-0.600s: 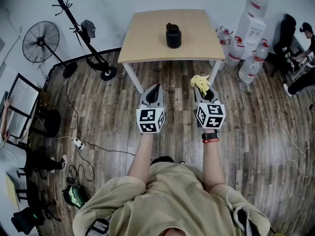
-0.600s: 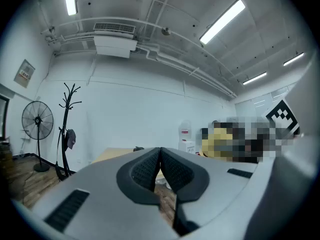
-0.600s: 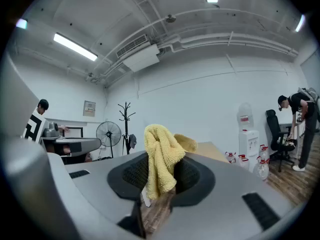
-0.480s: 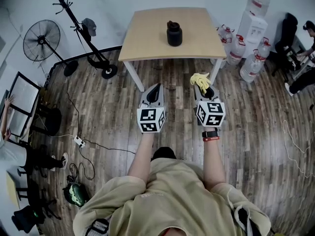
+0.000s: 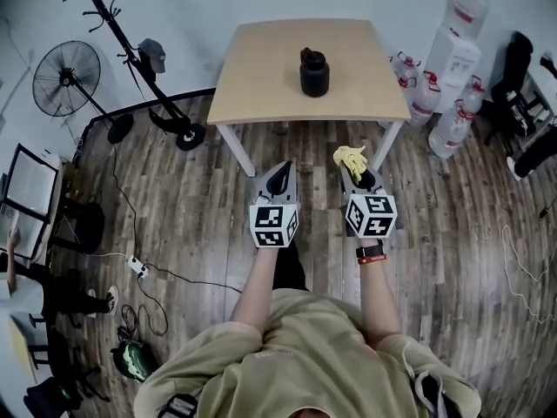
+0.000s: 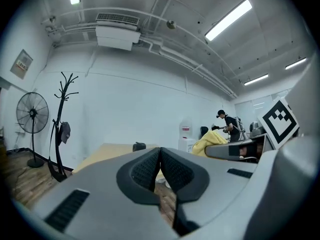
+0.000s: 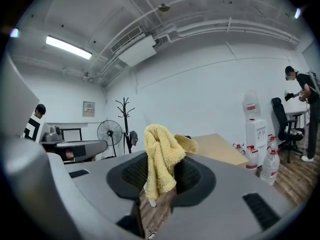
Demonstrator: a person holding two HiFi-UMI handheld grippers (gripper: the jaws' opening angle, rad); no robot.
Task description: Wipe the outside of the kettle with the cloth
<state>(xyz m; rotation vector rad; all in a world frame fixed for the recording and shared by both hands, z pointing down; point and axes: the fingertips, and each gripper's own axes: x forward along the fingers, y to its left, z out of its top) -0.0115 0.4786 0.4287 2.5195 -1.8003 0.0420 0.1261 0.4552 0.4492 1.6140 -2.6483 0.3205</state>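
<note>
Surface: a light wooden table (image 5: 261,68) is standing ahead of both sets of fingertips, well apart from them, on a dark plank floor (image 5: 191,207).
Kettle: the black kettle (image 5: 314,71) is sitting upright near the middle of the table, beyond the fingertips and slightly nearer the right gripper's line than the left's.
Room: a pedestal fan (image 5: 61,78) and a coat stand (image 5: 122,33) are standing far off to the left of the left fingers. A water dispenser (image 5: 457,55), water bottles (image 5: 409,85) and an office chair (image 5: 513,77) are crowding the far right. A power strip (image 5: 137,265) is lying on the floor behind and left of the left gripper.
Left gripper: the left gripper (image 5: 279,171) is hovering over the floor short of the table. Its fingers (image 6: 145,171) are pressing together with nothing between them.
Right gripper: the right gripper (image 5: 362,178) is hovering beside it, its fingers (image 7: 190,176) pinching the yellow cloth (image 5: 351,157). The cloth is bunching up above the tips and hanging down between them.
Change: compared with half a second ago, both grippers are appearing slightly lower in the head view and closer together. The table is appearing a little larger, and the cloth is staying in the right fingers.
</note>
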